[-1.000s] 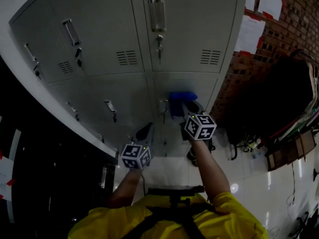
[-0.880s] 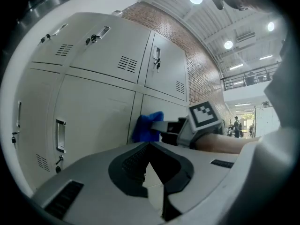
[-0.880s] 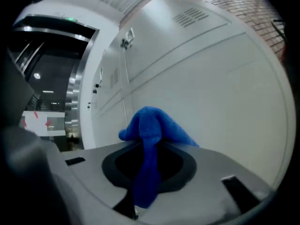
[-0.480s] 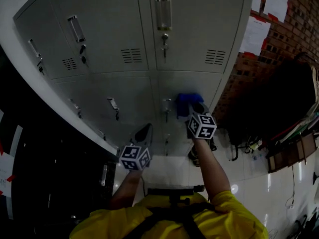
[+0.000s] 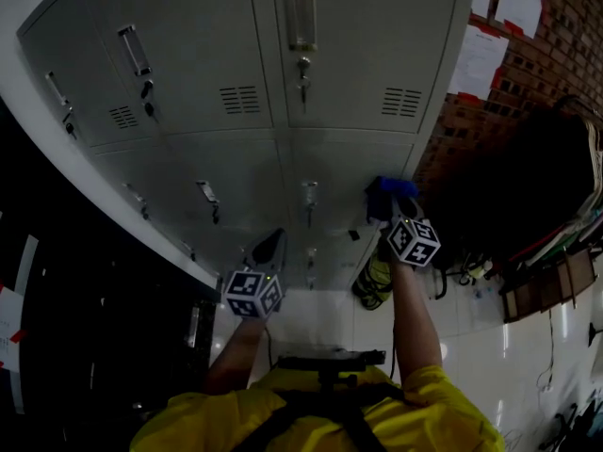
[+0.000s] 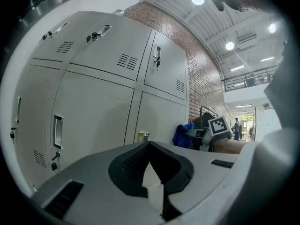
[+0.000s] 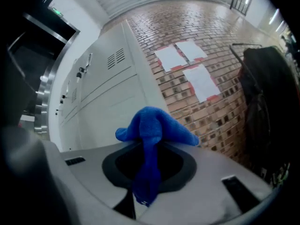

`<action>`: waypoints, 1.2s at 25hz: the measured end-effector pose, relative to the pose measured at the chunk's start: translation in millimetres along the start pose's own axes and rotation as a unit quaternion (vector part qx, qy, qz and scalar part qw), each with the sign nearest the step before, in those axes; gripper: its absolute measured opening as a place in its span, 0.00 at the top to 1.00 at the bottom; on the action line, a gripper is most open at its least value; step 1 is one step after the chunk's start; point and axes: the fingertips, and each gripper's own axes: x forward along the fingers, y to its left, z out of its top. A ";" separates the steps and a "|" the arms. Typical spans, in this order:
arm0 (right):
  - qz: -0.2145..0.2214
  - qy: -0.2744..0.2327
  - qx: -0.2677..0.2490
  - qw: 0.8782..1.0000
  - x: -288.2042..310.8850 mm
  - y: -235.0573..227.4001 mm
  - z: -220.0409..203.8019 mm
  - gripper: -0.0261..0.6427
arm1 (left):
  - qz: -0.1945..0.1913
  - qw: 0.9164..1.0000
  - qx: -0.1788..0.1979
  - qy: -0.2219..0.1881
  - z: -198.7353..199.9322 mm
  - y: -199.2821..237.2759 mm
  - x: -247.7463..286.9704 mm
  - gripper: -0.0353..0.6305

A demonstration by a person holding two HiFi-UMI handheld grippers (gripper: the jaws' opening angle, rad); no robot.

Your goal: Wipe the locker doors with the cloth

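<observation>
The grey locker doors (image 5: 358, 64) fill the upper half of the head view. My right gripper (image 5: 391, 207) is shut on a blue cloth (image 5: 385, 194) at the right edge of the lower right door (image 5: 344, 163). In the right gripper view the cloth (image 7: 154, 128) bunches over the jaws and hangs down between them, with the locker side (image 7: 112, 97) just beyond. I cannot tell whether it touches the metal. My left gripper (image 5: 268, 250) hovers lower left, shut and holding nothing (image 6: 150, 146). From the left gripper view the cloth (image 6: 181, 135) shows off to the right.
A brick wall (image 5: 452, 149) with taped papers (image 5: 476, 59) adjoins the lockers on the right. A dark garment on a rack (image 5: 532, 186) stands further right. Yellow-green shoes (image 5: 374, 281) lie on the floor at the locker base. Keys hang in door locks (image 5: 302, 69).
My right gripper has carried the blue cloth rightwards along the lower door, from near its handle to its right edge. The left gripper has stayed where it was.
</observation>
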 end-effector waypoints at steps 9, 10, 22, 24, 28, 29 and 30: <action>0.118 0.098 -0.054 0.987 59.3 143.5 -121.9 0.85 | 0.040 0.999 -0.010 -0.004 -1.4 13.8 -32.0 0.95; 0.122 0.094 -0.064 0.986 59.9 144.5 -121.6 0.86 | 0.047 0.999 -0.012 -0.003 -3.5 17.8 -36.2 0.95; -0.025 0.047 -0.038 0.998 2.8 -57.9 -76.5 0.86 | 0.025 1.000 -0.014 0.001 -4.2 15.8 -20.7 0.95; -0.016 0.051 -0.057 0.997 1.3 -62.2 -75.8 0.85 | 0.019 1.000 -0.010 0.003 -4.0 13.0 -15.5 0.95; -0.021 0.044 -0.029 0.998 -0.7 -47.8 -81.3 0.85 | 0.018 1.000 0.000 -0.003 6.2 12.2 -12.3 0.95; -0.011 0.051 -0.030 0.998 0.3 -35.2 -93.3 0.85 | 0.020 1.000 -0.001 -0.004 5.7 13.1 -13.1 0.95; 0.002 0.068 -0.038 0.997 3.7 -19.0 -112.6 0.85 | 0.021 1.000 -0.003 -0.003 3.4 14.2 -14.3 0.95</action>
